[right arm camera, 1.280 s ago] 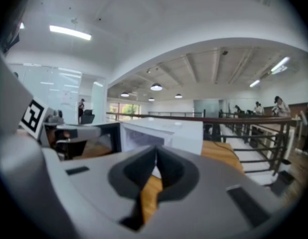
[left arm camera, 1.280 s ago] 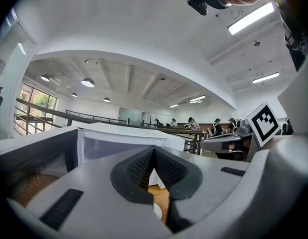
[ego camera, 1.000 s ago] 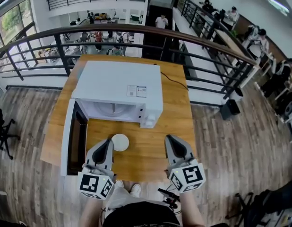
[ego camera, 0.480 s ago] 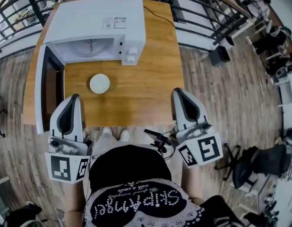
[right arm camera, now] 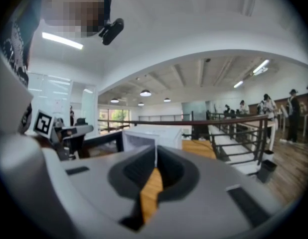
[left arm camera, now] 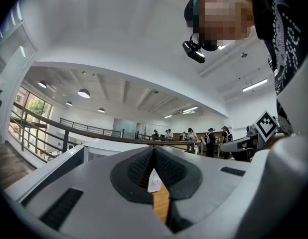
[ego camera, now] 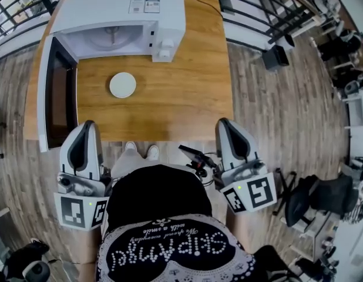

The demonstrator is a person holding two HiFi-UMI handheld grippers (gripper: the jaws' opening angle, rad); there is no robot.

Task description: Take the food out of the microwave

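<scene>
A white microwave [ego camera: 120, 16] stands at the far side of the wooden table [ego camera: 187, 93], its door [ego camera: 52, 96] swung wide open to the left. The cavity shows only a bare turntable. A small white round dish [ego camera: 123, 85] lies on the table in front of the microwave. My left gripper [ego camera: 86, 127] is shut and empty, held back at the table's near edge on the left. My right gripper [ego camera: 227, 125] is also shut and empty at the near edge on the right. In the left gripper view the dish [left arm camera: 154, 182] shows small beyond the shut jaws. The microwave [right arm camera: 144, 138] appears ahead in the right gripper view.
A black metal railing [ego camera: 269, 7] runs behind and to the right of the table. A black box [ego camera: 276, 57] sits on the wood floor at the right. Office chairs [ego camera: 319, 198] stand at the right. The person's feet [ego camera: 140, 151] are by the table's near edge.
Both grippers have drawn back from over the table to its near edge. The view has tipped down, so the person's body now fills the bottom. The dish stays put.
</scene>
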